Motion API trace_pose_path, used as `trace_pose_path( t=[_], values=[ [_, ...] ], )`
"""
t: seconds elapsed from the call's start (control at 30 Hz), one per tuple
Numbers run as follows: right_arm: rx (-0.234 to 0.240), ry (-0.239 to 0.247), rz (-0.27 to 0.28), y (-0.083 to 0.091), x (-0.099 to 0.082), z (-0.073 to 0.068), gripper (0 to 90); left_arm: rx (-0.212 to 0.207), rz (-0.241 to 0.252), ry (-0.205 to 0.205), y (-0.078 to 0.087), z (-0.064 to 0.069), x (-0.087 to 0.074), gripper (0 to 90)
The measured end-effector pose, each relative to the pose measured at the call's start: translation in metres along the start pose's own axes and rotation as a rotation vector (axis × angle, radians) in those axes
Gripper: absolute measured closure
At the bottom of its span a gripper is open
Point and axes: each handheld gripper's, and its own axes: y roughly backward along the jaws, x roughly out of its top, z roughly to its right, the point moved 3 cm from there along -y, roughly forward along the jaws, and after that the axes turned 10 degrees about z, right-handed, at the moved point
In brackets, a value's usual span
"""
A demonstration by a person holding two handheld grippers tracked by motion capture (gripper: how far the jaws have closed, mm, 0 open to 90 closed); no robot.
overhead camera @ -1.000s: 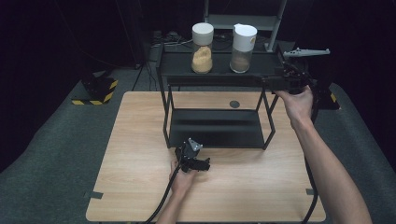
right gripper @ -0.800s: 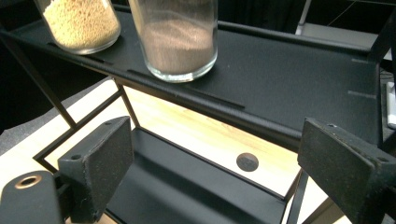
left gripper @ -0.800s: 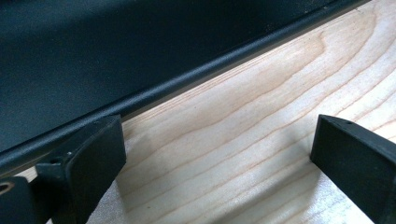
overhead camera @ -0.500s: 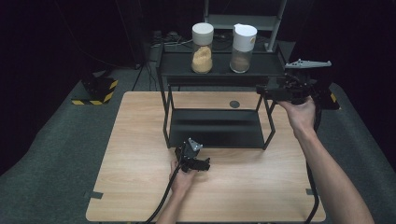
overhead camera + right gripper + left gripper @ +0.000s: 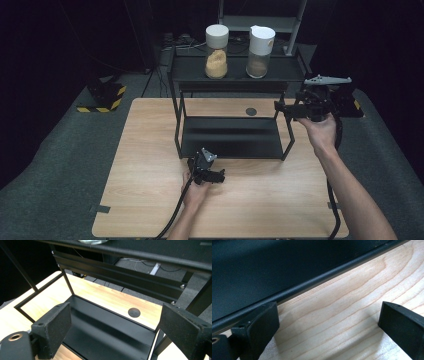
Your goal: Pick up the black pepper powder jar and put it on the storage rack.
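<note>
The wooden counter spreads out in front of me, and on its far half stands the black metal rack, which I will use as my landmark. The rack has a low bottom shelf lying on the counter and a top shelf carried on thin legs.

On the rack's top shelf stand two white-lidded jars, well apart from my hands: the jar with the yellow filling toward the left, and the jar with the brown filling just to its right. Behind the rack's bottom shelf, a small dark round disc sits in the counter's wood; my right gripper view shows it too.

My right gripper is held in the air at the rack's right side, level with the space between its shelves, pointing in toward it. Its jaws stand wide apart with nothing between them.

My left gripper rests low on the counter just in front of the rack's bottom shelf. Its jaws are also spread, holding nothing, with bare wood between them and the shelf's front edge right ahead.
</note>
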Motion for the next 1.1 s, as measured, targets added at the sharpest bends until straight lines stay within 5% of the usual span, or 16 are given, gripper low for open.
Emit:
trace_pose_path(
  t=[1.1],
  values=[
    [0.013, -0.071, -0.048, -0.009, -0.042, 0.008, 9.9, 0.000, 0.000, 0.001, 0.000, 0.000, 0.000, 3.1]
  ],
)
